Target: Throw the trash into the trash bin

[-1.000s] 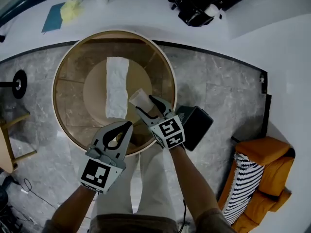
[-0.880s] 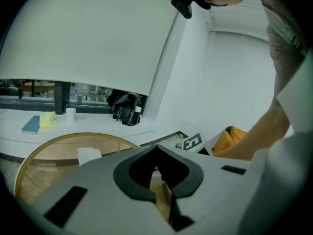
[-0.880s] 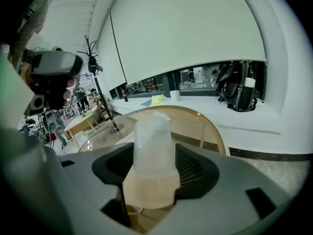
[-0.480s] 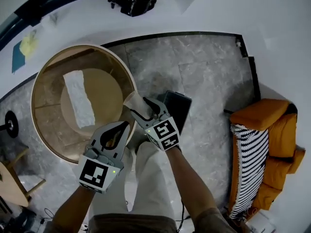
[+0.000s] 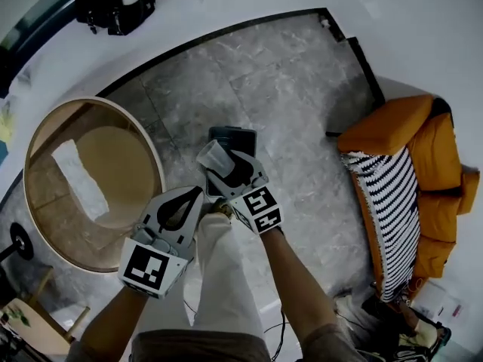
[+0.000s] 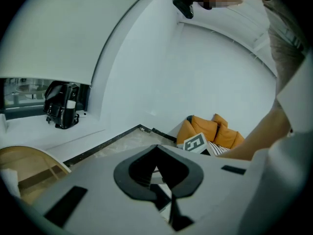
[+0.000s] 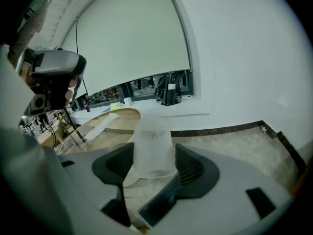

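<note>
One cup (image 7: 152, 146) clamped in right gripper (image 5: 224, 166); left gripper (image 5: 198, 195) closed, empty | one trash bin (image 5: 231, 134)

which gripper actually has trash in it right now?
The right gripper: its jaws are clamped on a translucent plastic cup. The left gripper is shut with nothing between its jaws.

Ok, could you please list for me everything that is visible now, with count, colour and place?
trash bin: one, black, on the floor, centre
plastic cup: one, translucent, over the trash bin's edge in the head view
round table: one, glass with wooden rim, left
cloth: one, white, lying on the round table
machine: one, black, on the white ledge, top left
sofa: one, orange, right
striped blanket: one, black and white, on the sofa
floor: grey marble
left gripper: one, grey, shut, empty
right gripper: one, grey, shut on the plastic cup
</note>
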A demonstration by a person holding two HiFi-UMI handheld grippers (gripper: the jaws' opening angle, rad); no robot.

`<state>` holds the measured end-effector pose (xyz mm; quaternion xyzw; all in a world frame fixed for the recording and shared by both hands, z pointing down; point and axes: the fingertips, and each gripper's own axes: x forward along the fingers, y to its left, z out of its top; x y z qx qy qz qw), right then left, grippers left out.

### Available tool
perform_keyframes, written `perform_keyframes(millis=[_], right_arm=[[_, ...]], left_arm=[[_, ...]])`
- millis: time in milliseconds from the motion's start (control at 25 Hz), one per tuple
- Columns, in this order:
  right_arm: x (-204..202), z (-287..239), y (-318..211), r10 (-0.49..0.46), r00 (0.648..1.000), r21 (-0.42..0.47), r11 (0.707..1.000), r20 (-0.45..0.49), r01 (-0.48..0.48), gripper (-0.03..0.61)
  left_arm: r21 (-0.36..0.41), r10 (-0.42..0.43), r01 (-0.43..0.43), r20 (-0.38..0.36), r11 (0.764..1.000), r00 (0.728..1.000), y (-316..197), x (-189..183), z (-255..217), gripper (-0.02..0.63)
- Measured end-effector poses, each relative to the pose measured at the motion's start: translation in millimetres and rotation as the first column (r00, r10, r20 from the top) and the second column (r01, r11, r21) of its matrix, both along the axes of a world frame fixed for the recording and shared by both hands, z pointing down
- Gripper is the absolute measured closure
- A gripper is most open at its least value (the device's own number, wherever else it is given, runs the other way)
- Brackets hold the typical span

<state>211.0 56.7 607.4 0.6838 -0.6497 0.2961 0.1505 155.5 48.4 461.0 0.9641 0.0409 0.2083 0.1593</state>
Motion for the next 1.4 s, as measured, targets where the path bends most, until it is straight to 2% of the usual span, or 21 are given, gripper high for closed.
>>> perform_keyframes(millis=[200, 440, 840, 1120, 1400], right_arm=[[28, 8, 41, 0.09, 0.996, -0.013, 0.996, 0.019, -0.09, 0.296], [33, 42, 69, 0.123, 0.991, -0.04, 0.992, 0.059, -0.12, 0.296], [4, 104, 94, 0.13, 0.986, -0.13, 0.985, 0.109, -0.115, 0.297], [9, 106, 96, 0.145, 0.985, -0.133, 0.982, 0.096, -0.132, 0.296], [12, 104, 99, 0.141, 0.987, -0.138, 0.982, 0.079, -0.129, 0.261]], left_arm=[[-0.009, 0.072, -0.072, 0.008, 0.997, 0.997, 31, 32, 0, 0.594], [-0.006, 0.083, -0.082, 0.04, 0.997, 0.996, 44, 50, 22, 0.595], [-0.043, 0.074, -0.07, 0.103, 0.997, 0.992, 47, 40, 71, 0.595], [-0.034, 0.074, -0.071, 0.112, 0.997, 0.991, 41, 38, 72, 0.595], [-0.037, 0.067, -0.064, 0.111, 0.997, 0.992, 41, 33, 71, 0.595]])
